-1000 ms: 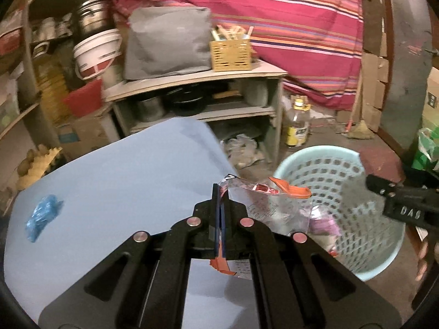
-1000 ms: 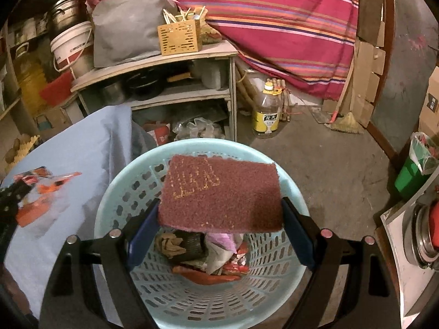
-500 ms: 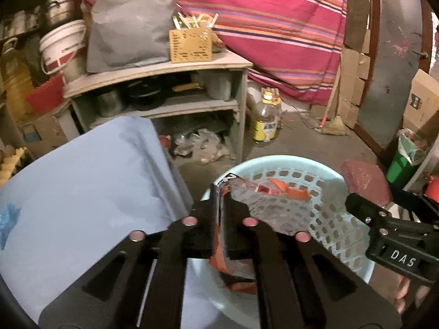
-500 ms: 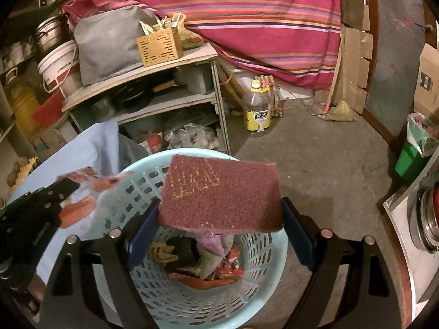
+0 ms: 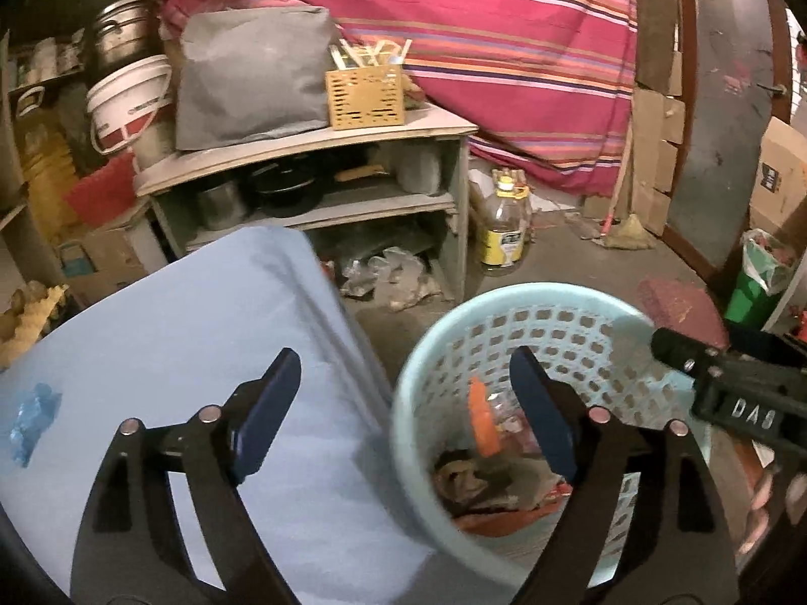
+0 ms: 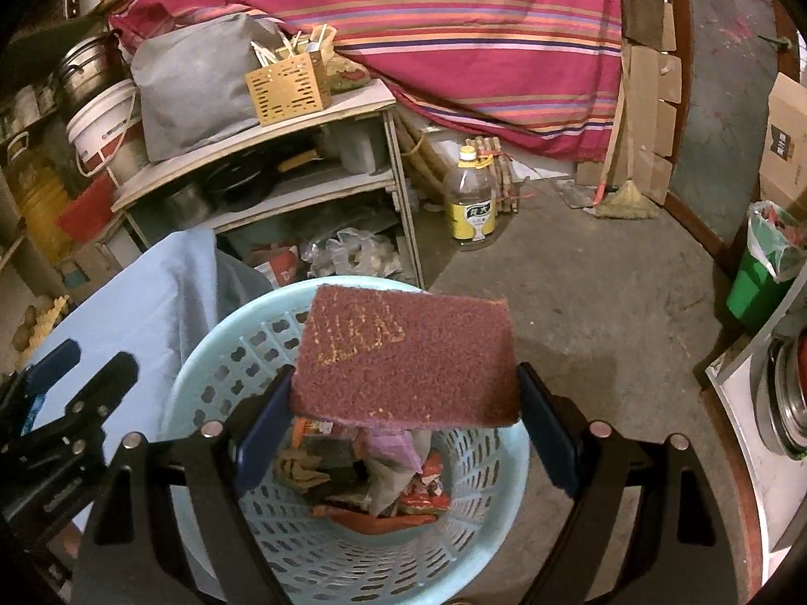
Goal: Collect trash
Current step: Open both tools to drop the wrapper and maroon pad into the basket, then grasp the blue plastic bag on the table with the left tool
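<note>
A dark red scrub pad (image 6: 406, 358) sits in the middle of the frame, pinched between the fingers of the right tool (image 6: 403, 408), right above the light blue basket (image 6: 509, 459) full of trash. The left tool (image 5: 403, 413) is opening wide with nothing between its fingers. A blue scrap (image 5: 33, 416) lies at the far left on the blue worktop (image 5: 191, 333).

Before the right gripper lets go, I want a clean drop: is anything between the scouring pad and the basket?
Nothing visible. The scouring pad, held in the right gripper, hangs directly over the open basket; only trash lies inside below.
</note>
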`<action>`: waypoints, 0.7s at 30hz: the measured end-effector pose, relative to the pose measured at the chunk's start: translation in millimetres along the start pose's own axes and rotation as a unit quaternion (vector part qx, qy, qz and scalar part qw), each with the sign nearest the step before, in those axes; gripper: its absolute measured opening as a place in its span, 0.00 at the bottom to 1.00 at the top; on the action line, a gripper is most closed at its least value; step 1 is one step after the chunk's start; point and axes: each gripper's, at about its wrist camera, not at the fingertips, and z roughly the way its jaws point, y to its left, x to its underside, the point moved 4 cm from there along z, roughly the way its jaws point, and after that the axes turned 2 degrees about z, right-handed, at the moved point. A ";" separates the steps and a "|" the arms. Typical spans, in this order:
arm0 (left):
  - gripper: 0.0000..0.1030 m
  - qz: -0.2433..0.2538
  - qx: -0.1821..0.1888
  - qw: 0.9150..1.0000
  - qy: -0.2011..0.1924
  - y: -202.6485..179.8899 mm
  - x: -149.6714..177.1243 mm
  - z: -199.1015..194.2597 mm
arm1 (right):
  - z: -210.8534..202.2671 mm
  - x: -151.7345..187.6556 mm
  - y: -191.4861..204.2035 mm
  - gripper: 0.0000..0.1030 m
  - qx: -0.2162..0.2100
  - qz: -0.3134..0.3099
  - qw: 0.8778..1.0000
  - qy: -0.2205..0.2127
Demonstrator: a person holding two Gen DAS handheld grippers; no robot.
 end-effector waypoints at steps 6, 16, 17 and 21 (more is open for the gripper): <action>0.92 -0.025 -0.029 0.999 -0.015 47.4 9.1 -21.6 | 1.5 1.0 16.1 0.81 -0.003 -0.011 1.000 0.001; 0.95 -0.048 -0.126 0.991 -0.010 173.0 42.3 -35.1 | 22.8 8.5 47.4 0.83 0.020 -0.041 0.998 0.034; 0.95 -0.054 -0.140 0.989 -0.007 190.4 46.9 -36.4 | 24.8 9.0 49.1 0.87 0.025 -0.042 0.998 0.037; 0.95 -0.073 -0.180 0.981 0.003 250.3 64.7 -38.4 | 23.5 6.8 55.3 0.89 0.033 -0.046 0.998 0.031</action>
